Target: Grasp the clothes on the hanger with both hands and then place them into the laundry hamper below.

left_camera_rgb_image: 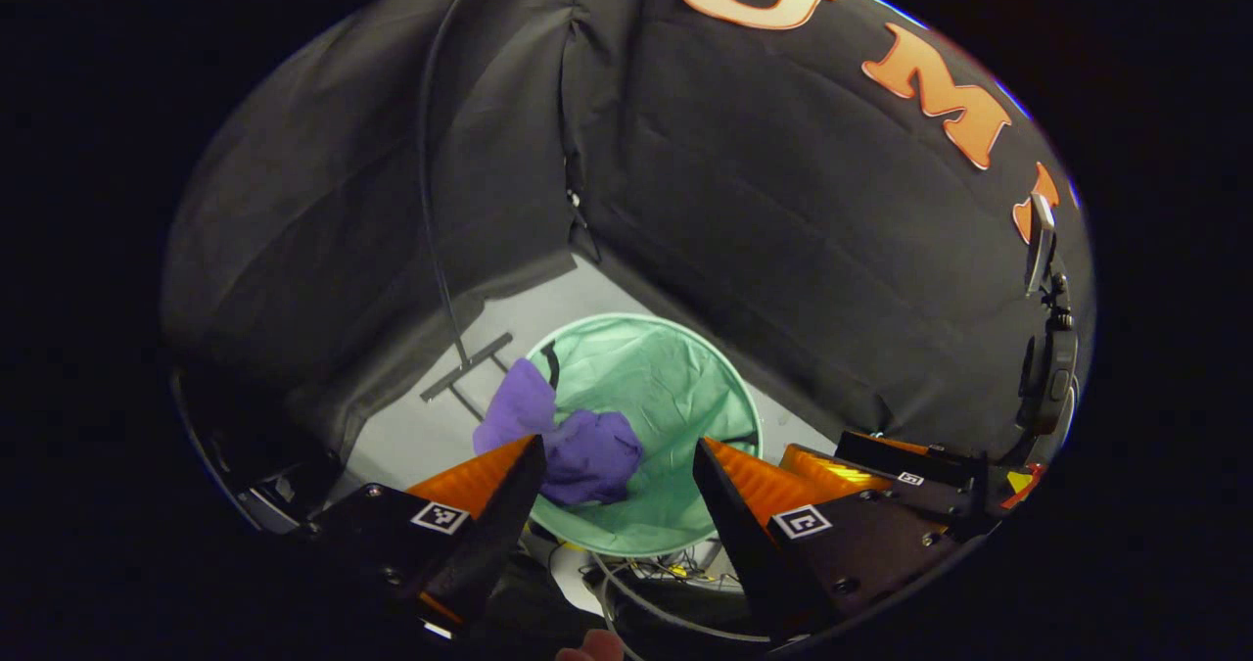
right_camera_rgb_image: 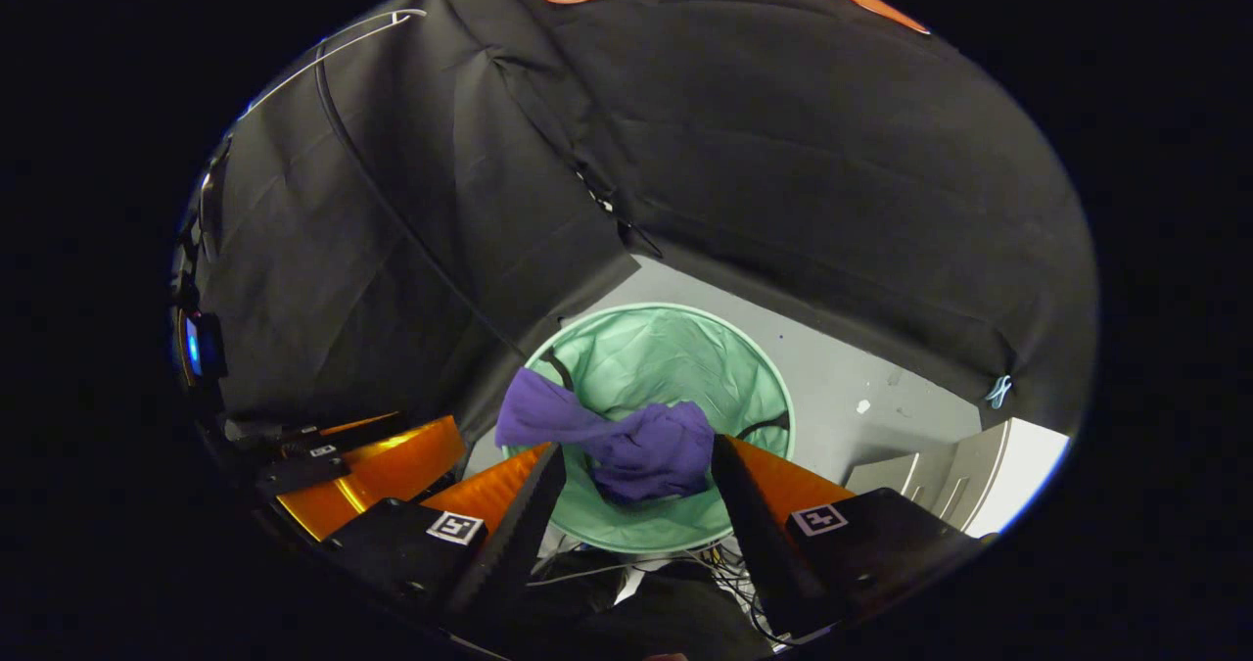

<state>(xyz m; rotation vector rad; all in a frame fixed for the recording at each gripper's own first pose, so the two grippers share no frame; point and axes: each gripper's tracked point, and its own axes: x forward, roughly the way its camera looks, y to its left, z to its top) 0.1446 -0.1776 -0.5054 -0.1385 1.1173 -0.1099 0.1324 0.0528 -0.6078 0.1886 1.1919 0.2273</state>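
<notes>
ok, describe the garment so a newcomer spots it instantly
Look down past the black cloth walls to the pale floor, where a round green mesh hamper stands open. Draped over its near-left rim and sagging inside is the purple garment, crumpled. It is the one purple thing there, below the open left gripper and right gripper.

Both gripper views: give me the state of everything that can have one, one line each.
Purple garment: crumpled, lying in the hamper, one part draped over its rim, off both tools.
Green laundry hamper: upright, open-topped, on the floor.
Left tool: open, holding nothing, above the hamper.
Right tool: open, holding nothing, above the hamper.
</notes>
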